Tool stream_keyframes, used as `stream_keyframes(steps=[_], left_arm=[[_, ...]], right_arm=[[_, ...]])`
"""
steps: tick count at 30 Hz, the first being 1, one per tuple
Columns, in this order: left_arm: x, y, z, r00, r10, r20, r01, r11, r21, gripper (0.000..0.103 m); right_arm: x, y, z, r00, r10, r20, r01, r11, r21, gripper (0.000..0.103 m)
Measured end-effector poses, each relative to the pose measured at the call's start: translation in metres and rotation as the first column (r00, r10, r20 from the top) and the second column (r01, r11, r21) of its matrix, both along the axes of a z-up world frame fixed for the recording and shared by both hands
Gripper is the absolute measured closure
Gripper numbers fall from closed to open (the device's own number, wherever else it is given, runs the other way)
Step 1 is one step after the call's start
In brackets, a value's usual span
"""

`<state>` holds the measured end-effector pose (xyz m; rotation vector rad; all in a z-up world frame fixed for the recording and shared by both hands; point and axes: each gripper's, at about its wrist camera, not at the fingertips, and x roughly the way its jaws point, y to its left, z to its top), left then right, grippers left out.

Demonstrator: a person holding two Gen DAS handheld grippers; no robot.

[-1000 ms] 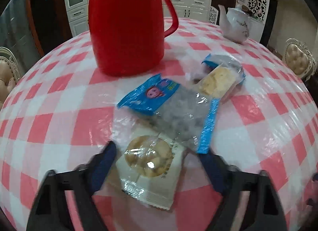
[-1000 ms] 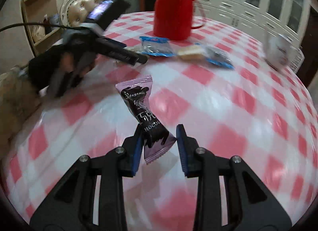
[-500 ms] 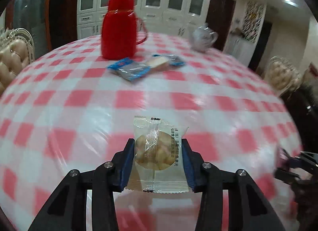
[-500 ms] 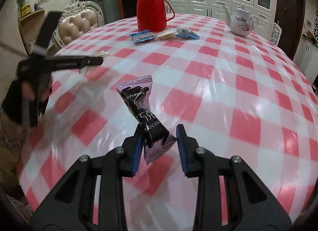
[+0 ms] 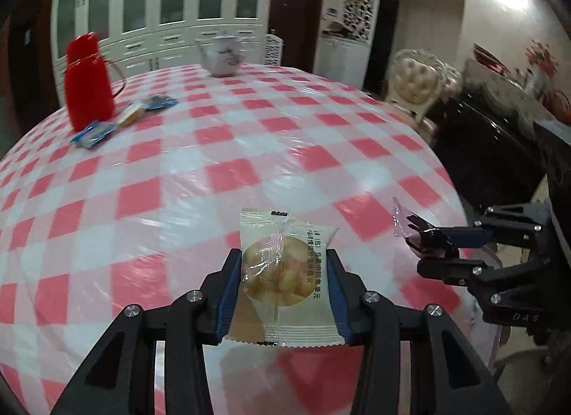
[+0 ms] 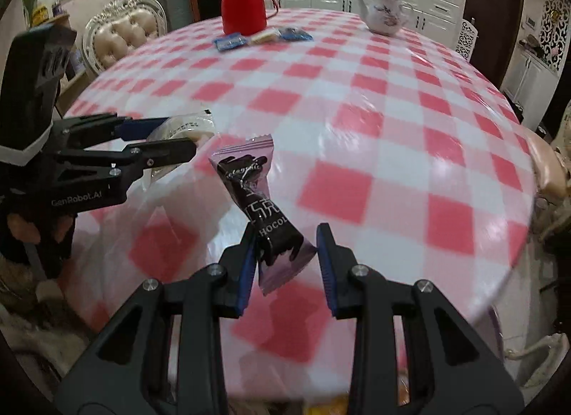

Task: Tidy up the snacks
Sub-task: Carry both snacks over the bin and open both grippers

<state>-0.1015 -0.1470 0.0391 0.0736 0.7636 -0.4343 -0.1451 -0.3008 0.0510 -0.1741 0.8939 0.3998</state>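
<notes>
My left gripper (image 5: 283, 265) is shut on a clear-wrapped biscuit packet (image 5: 282, 275) and holds it above the near edge of the table (image 5: 221, 150). It also shows in the right wrist view (image 6: 192, 145) at the left, biscuit packet (image 6: 182, 125) between its fingers. My right gripper (image 6: 285, 240) is shut on a purple and black chocolate packet (image 6: 264, 208), held above the table edge. In the left wrist view the right gripper (image 5: 424, 247) is at the right, with the chocolate packet (image 5: 403, 222) sticking out.
A red thermos jug (image 6: 244, 4) stands at the far side, with blue snack packets (image 6: 232, 41) and a cracker packet (image 6: 266, 35) next to it. A white teapot (image 6: 383, 11) stands far right. Padded chairs (image 6: 125, 33) surround the round table.
Both grippers have pulled back from the snack pile near the jug toward the near table edge, each carrying its packet. The left gripper closed on the biscuit packet a second ago.
</notes>
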Motion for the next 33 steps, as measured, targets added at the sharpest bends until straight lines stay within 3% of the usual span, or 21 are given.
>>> stream_keyframes(steps=[9,15,20,26,33], left_arm=[[-0.034,-0.058,-0.001,0.989,-0.148,0.002,0.148,0.987,0.059,0.057],[-0.054,-0.104,-0.005,0.964,-0.267,-0.017,0.267,0.957,0.113,0.057],[-0.067,-0.144,-0.015,0.926,-0.372,-0.069,0.378,0.919,0.116,0.057],[-0.087,-0.189,-0.031,0.863,-0.494,-0.105,0.505,0.851,0.144,0.056],[-0.098,-0.224,-0.046,0.804,-0.576,-0.15,0.594,0.787,0.165,0.056]], right_arm=[[-0.042,-0.056,0.004,0.997,-0.078,-0.006,0.078,0.997,-0.023,0.067],[-0.058,-0.087,-0.005,0.99,-0.122,-0.065,0.12,0.992,-0.029,0.067],[-0.064,-0.113,-0.006,0.985,-0.158,-0.067,0.154,0.987,-0.054,0.067],[-0.07,-0.154,-0.017,0.965,-0.244,-0.092,0.237,0.968,-0.079,0.067],[-0.077,-0.191,-0.03,0.939,-0.319,-0.128,0.312,0.947,-0.075,0.067]])
